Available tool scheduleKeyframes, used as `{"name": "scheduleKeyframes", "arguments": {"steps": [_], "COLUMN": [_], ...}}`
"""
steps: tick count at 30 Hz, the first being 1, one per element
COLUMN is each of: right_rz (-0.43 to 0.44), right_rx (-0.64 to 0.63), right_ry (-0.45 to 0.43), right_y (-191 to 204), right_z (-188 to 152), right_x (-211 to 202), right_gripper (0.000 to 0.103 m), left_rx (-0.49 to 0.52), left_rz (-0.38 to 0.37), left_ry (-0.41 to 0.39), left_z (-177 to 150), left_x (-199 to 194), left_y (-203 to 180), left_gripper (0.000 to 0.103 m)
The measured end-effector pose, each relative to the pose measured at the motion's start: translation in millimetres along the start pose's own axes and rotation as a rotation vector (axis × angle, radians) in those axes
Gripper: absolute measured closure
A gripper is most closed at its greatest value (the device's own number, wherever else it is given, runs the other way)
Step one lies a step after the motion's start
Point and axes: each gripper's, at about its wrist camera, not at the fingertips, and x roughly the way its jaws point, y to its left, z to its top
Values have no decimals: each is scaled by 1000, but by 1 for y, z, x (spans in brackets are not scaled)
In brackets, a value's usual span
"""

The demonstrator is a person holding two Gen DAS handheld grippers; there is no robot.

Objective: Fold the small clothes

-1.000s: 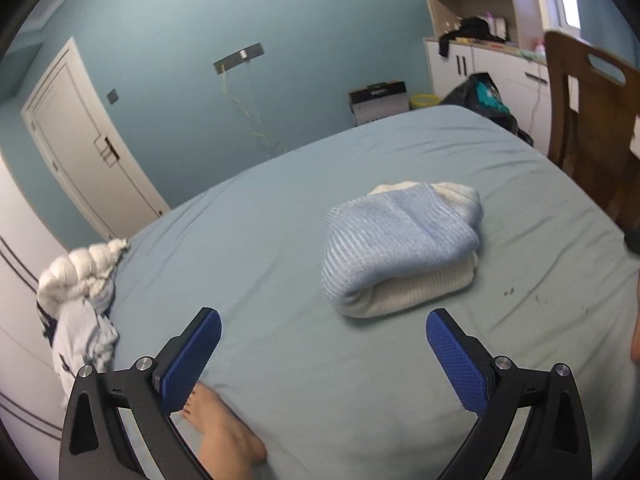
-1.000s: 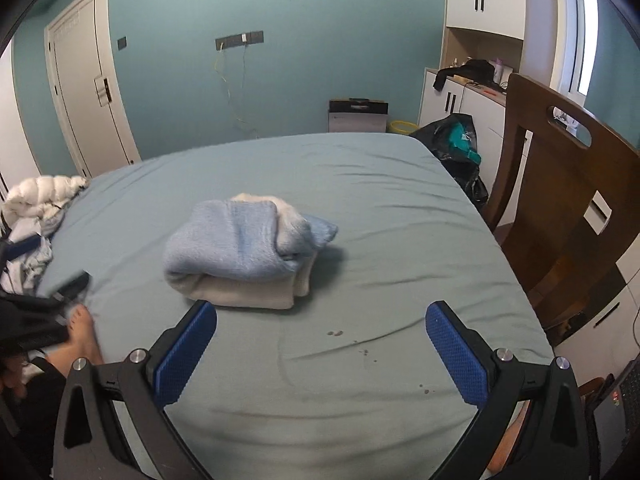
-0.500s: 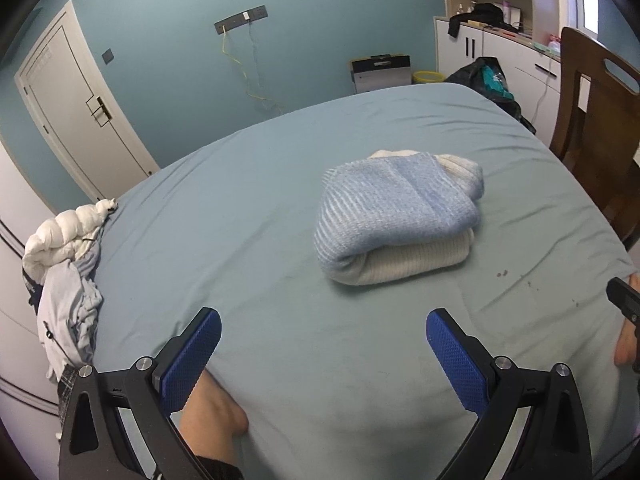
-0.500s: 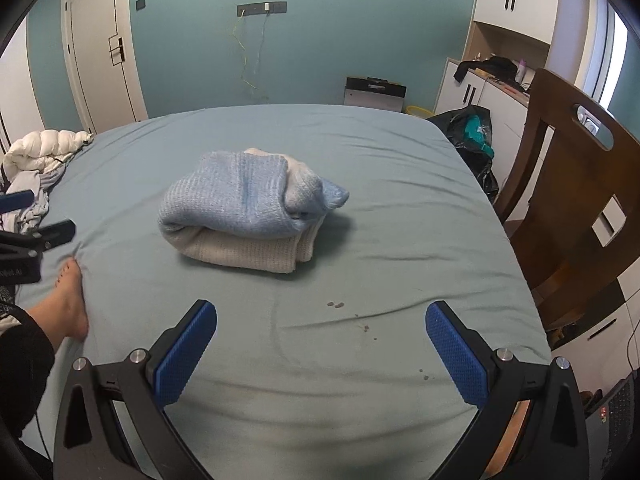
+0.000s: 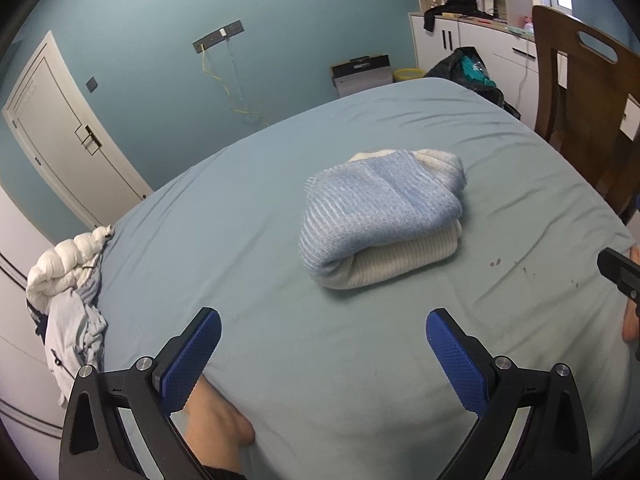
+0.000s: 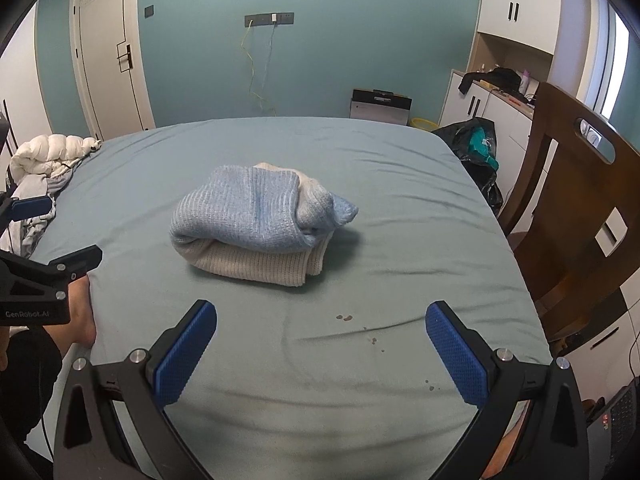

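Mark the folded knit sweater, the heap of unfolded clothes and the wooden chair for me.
folded knit sweater (image 6: 248,216): right wrist view, on its blue top layer.
heap of unfolded clothes (image 5: 68,280): left wrist view, on the white puffy piece at the bed's left edge.
wooden chair (image 6: 576,216): right wrist view, on its backrest panel.

Bare sheet lies open before the folded sweater; a chair apparently crowds the bed's right edge.

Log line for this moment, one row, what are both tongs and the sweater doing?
left tongs: open, empty | right tongs: open, empty | blue and cream sweater: folded bundle on bed, untouched | unfolded clothes pile: bed's left edge
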Motion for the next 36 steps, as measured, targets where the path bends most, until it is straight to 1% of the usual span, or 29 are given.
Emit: {"name": "scheduleKeyframes", "arguments": {"steps": [10,25,36], "right_rz": [12,16,8], "right_rx": [21,17,-3], "right_ry": [5,27,57], "right_y": [-6,-5,-1], "right_z": [6,9,7], "right_x": [-8,-11,-9], "right_gripper": [1,1,1], "left_rx": [22,61,50], "left_rz": [-2,0,-17], "left_ry": [0,-9,-2], "left_z": [-2,-4,-1], "left_x": [-2,-7,-7], "left_y": [-6,-16,-13], "left_gripper": [0,0,0]}}
